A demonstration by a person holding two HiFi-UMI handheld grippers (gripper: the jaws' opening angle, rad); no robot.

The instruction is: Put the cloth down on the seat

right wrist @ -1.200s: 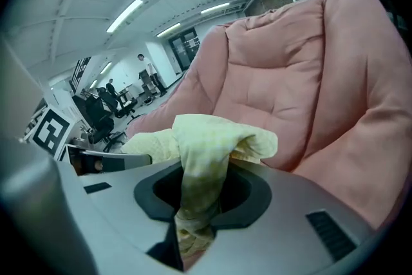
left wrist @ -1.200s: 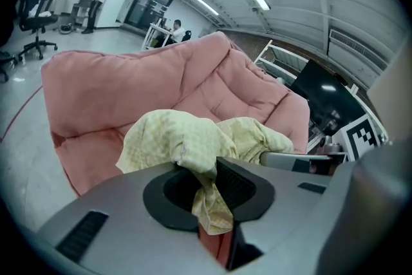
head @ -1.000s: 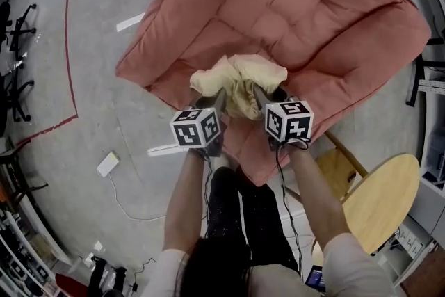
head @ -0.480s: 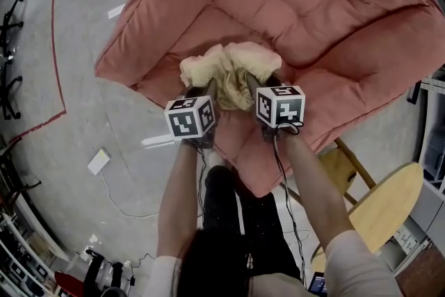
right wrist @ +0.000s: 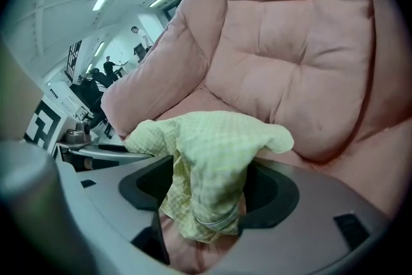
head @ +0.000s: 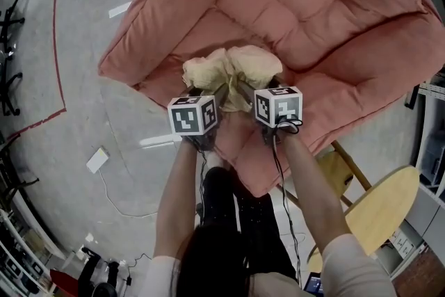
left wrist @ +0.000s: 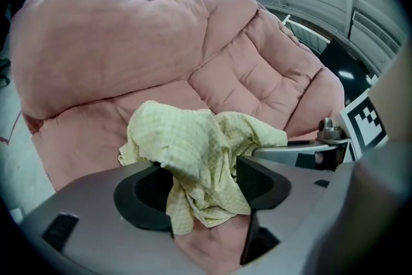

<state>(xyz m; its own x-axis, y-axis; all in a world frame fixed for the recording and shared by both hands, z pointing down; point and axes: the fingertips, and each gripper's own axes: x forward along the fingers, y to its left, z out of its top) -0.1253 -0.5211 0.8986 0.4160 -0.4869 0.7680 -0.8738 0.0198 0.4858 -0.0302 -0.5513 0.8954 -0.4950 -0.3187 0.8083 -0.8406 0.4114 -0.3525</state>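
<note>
A crumpled pale yellow checked cloth (head: 233, 69) lies bunched on the front part of the big pink padded seat (head: 306, 17). My left gripper (head: 211, 92) and right gripper (head: 245, 88) stand side by side at the cloth's near edge. In the left gripper view the cloth (left wrist: 193, 145) hangs loosely between the spread jaws of the left gripper (left wrist: 206, 187), which are opening. The right gripper (right wrist: 212, 193) is opening too, and the cloth (right wrist: 206, 145) droops between its jaws without being squeezed. Pink cushion shows under both.
A round wooden stool (head: 379, 209) stands at the lower right, beside the seat's front corner. On the grey floor to the left lie a white box (head: 97, 160), a cable and a red tape line (head: 58, 45). Office chairs stand at the far left edge.
Both grippers' jaws have spread apart from a tight pinch on the cloth. The cloth has settled onto the seat cushion. The hands have moved only slightly.
</note>
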